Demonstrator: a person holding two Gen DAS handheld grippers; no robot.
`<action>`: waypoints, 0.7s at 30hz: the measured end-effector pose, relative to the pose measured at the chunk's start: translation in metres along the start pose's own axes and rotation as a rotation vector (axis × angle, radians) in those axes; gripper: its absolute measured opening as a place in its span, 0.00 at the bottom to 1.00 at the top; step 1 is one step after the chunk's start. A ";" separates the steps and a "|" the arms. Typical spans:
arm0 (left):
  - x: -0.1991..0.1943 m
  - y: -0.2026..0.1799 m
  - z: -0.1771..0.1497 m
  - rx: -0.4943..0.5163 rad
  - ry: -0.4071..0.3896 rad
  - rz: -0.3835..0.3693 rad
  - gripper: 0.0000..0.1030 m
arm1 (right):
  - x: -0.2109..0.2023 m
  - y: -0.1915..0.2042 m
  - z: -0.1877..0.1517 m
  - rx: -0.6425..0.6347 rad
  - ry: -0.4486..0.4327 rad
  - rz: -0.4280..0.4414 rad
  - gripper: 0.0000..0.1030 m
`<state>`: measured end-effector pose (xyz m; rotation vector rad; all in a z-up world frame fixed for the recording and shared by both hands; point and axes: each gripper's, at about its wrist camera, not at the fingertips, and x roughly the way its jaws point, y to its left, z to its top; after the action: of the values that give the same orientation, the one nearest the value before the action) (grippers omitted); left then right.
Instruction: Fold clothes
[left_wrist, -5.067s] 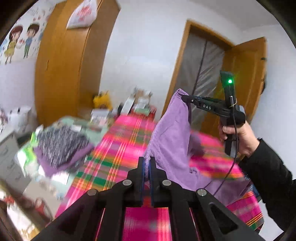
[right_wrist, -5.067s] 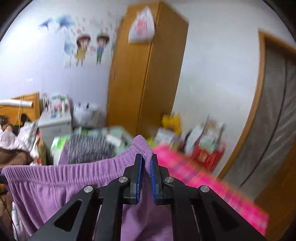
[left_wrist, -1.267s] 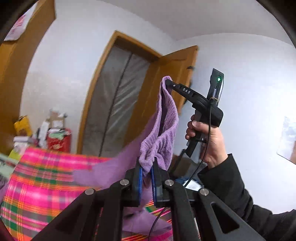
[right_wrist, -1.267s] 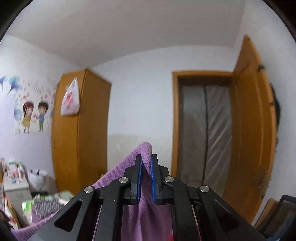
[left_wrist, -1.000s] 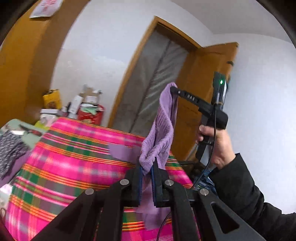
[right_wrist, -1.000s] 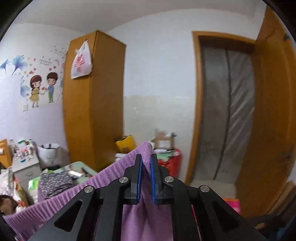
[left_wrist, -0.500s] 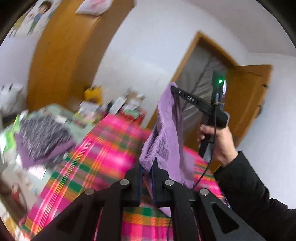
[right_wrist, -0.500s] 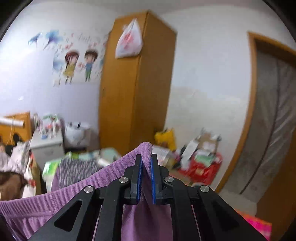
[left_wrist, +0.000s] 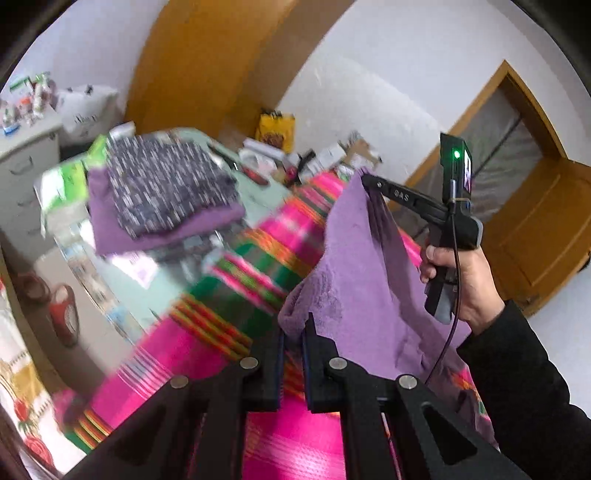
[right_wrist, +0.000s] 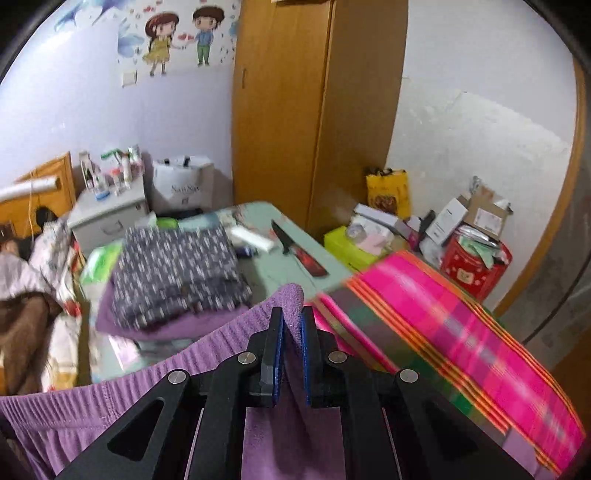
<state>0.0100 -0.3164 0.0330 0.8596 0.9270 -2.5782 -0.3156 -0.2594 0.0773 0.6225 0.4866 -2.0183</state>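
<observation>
1. The pink plaid cloth (right_wrist: 443, 328) lies bare over most of its surface, leaving open room below and ahead of both grippers.
2. The purple garment (left_wrist: 362, 280) hangs between the left gripper (left_wrist: 293, 332) and the right gripper (left_wrist: 364, 177), screening the cloth's right side in the left wrist view.
3. A folded stack, patterned piece (right_wrist: 177, 273) on top, occupies the pale green surface (right_wrist: 280, 269) just beside the cloth's left edge.
4. A knife (right_wrist: 299, 251) lies on that surface, near the stack.
5. Boxes and a red tin (right_wrist: 472, 266) crowd the cloth's far end.
6. The wooden wardrobe (right_wrist: 295, 110) closes the space behind.
</observation>
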 end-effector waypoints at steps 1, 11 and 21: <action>-0.002 0.003 0.005 0.002 -0.013 0.014 0.08 | 0.001 0.004 0.009 -0.005 -0.013 0.007 0.08; 0.060 0.057 0.002 -0.027 0.130 0.169 0.08 | 0.103 0.028 -0.011 0.009 0.215 0.099 0.11; 0.042 0.067 -0.010 -0.056 0.134 0.115 0.14 | 0.017 -0.011 -0.027 0.052 0.156 0.140 0.33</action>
<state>0.0103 -0.3632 -0.0316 1.0491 0.9515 -2.4107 -0.3265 -0.2500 0.0462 0.8277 0.4698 -1.8633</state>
